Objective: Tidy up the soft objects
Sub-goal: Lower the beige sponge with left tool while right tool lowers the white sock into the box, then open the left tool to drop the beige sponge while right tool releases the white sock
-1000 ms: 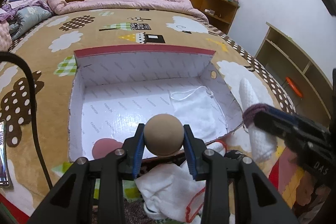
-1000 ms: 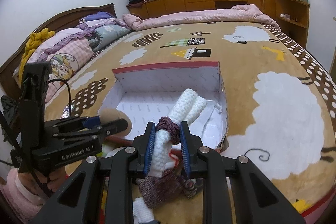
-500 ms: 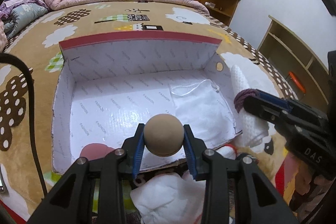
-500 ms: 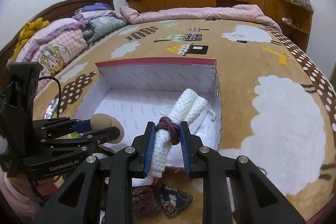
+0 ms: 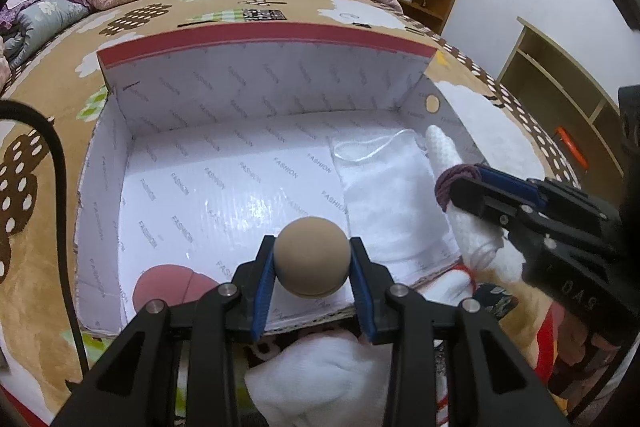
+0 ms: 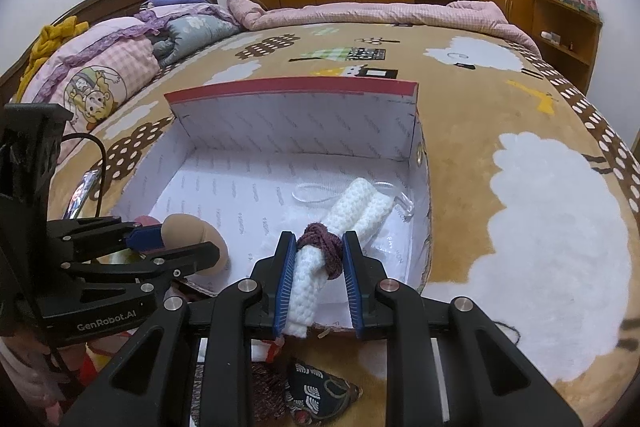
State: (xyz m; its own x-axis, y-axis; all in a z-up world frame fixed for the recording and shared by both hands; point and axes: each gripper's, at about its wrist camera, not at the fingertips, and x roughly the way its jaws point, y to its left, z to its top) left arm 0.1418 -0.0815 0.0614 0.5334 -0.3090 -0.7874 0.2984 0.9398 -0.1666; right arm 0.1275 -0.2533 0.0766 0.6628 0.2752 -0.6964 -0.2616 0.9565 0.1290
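Left wrist view: white box (image 5: 260, 115) on the bed (image 5: 48, 99) lies straight ahead at 12 o'clock, floor mostly bare. Right claw (image 6: 316, 279) clamped on white knit roll (image 6: 356, 207) tied with maroon yarn, long axis toward 1 o'clock, tip over the white cloth (image 5: 384, 203). Left claw (image 5: 312, 267) clamped on tan foam ball (image 5: 312, 255) above the near wall. Both equally near; probably just lower and release.

Matt tan ball (image 5: 312, 256), knitted white roll (image 6: 340, 227) — glossy printed cardboard box (image 5: 256, 91), plush blanket (image 6: 520, 131).
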